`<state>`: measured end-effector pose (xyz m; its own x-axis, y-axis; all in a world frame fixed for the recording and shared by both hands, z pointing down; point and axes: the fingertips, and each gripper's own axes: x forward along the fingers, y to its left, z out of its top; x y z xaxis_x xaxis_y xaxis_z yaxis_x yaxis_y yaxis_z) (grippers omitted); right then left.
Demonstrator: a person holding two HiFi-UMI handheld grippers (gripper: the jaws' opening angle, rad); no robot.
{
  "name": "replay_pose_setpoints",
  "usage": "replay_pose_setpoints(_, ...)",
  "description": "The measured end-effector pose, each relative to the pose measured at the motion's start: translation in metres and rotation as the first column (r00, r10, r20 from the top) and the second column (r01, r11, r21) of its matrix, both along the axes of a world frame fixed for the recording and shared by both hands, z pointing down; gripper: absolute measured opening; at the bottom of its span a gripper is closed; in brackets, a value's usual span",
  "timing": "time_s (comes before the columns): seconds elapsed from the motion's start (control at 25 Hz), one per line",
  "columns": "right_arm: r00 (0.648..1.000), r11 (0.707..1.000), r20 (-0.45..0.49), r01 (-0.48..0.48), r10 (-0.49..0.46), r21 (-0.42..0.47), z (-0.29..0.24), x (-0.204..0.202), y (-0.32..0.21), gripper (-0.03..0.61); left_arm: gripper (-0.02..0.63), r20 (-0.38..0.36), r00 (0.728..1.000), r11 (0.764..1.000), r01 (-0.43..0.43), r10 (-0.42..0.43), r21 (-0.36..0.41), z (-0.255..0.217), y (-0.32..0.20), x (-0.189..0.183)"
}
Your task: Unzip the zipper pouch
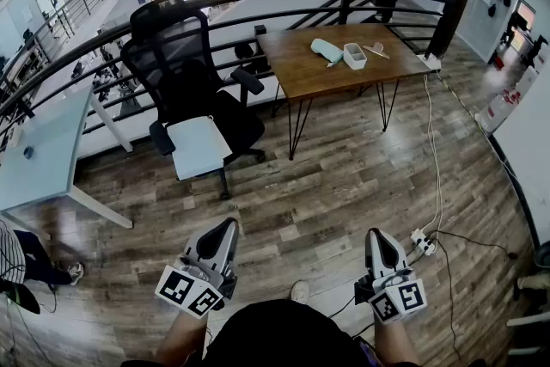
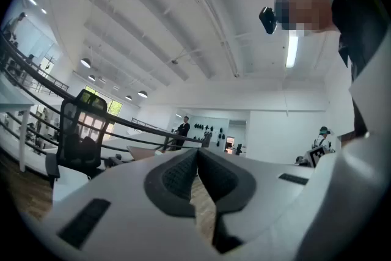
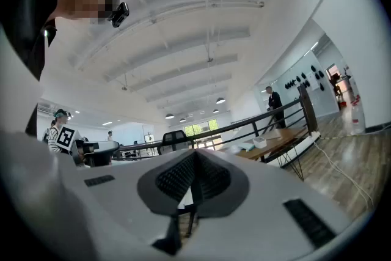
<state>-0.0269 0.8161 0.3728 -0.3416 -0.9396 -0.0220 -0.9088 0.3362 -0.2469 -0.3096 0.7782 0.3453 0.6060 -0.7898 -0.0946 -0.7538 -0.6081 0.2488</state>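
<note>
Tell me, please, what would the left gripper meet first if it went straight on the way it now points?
Probably the near edge of the wooden table. The left gripper, shut and empty, points level and just past the office chair. Depth is hard to judge from these views.

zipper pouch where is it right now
In the head view, the pale zipper pouch lies on the wooden table across the room, just left of the white box.
</note>
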Motion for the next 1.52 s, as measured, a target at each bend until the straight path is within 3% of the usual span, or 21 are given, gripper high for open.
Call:
replay_pose_setpoints(0.48, 0.999, 1.000, -0.030, 0.028, -0.027, 0.005, -0.002, 0.009, -0.023, -0.008, 0.014, -0.007, 1.000, 1.000, 0.001, -0.001, -0.002, 0.001, -0.025, 0.021)
replay_pose_setpoints(0.76, 0.980, 0.996, -0.191, 0.062, -0.050, 0.056, -0.006, 0.005, -0.029, -0.005, 0.015, -0.004, 1.000, 0.999, 0.030, -0.030, 0.044, -0.007, -0.038, 0.033)
replay_pose_setpoints(0.88, 0.976, 0.996, -0.215, 0.059, -0.044, 0.065, -0.006, 0.014, -0.035, -0.004, 0.017, 0.009, 0.998, 0.998, 0.054, -0.054, 0.043, -0.009, -0.046, 0.043)
replay_pose_setpoints(0.96, 0.977, 0.996, -0.206, 0.063, -0.048, 0.065, -0.006, 0.024, -0.040, 0.014, 0.017, 0.023, 0.997, 0.997, 0.069, -0.070, 0.047, -0.010, -0.051, 0.053)
replay_pose_setpoints(1.04, 0.981, 0.996, -0.186, 0.063, -0.050, 0.066, -0.006, 0.035, -0.042, 0.081, 0.022, 0.031, 0.996, 0.995, 0.084, -0.086, 0.055, -0.011, -0.055, 0.062)
replay_pose_setpoints(1.12, 0.983, 0.996, -0.178, 0.057, -0.044, 0.067, -0.007, 0.046, -0.042, 0.124, 0.097, 0.029, 0.996, 0.995, 0.087, -0.089, 0.055, -0.012, -0.058, 0.071)
replay_pose_setpoints(1.24, 0.985, 0.998, -0.169, 0.035, -0.025, 0.058, -0.004, 0.062, -0.044, 0.143, 0.137, 0.039, 0.995, 0.995, 0.088, -0.090, 0.052, -0.009, -0.061, 0.083)
replay_pose_setpoints(1.52, 0.995, 0.998, -0.101, 0.032, -0.027, 0.045, 0.000, 0.069, -0.063, 0.147, 0.140, 0.045, 0.995, 0.996, 0.090, -0.091, 0.008, 0.006, -0.072, 0.089)
